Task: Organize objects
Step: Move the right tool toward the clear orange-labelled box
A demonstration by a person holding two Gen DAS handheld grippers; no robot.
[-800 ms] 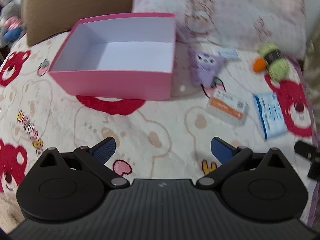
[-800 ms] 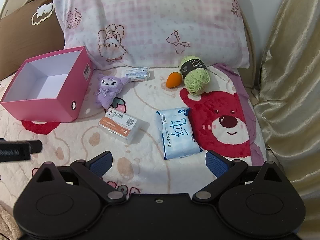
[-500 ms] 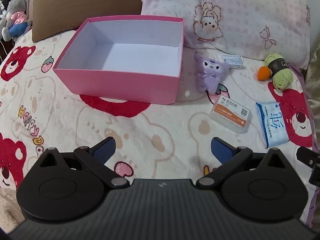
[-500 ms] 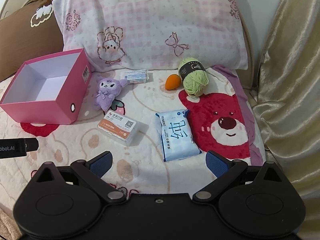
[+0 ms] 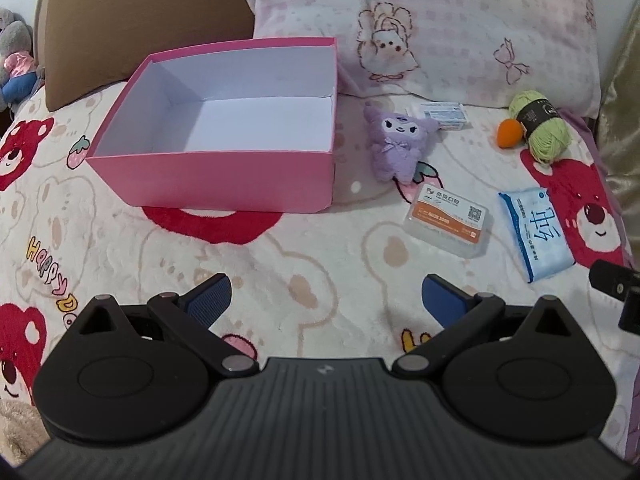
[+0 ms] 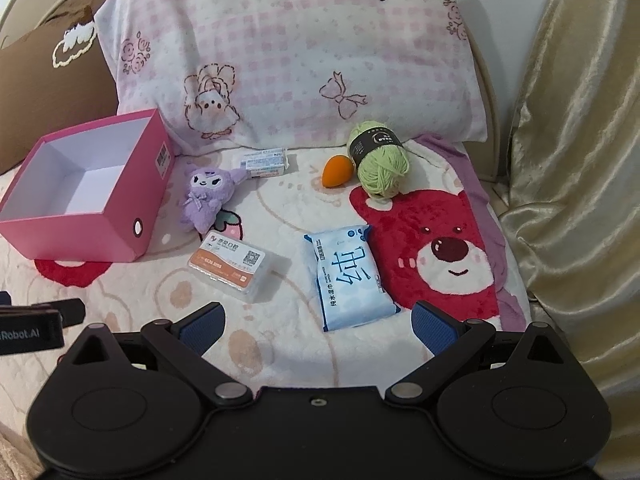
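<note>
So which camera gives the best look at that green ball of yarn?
The right wrist view: the green yarn ball sits near mid-frame, large, its dark band plain. The left wrist view shows it smaller, off toward the right edge.

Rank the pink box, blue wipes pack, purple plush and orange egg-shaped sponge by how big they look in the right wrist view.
1. pink box, clearly largest.
2. blue wipes pack.
3. purple plush; close to the pack, and it lies farther from the camera, so this order is unsure.
4. orange egg-shaped sponge, smallest.
</note>
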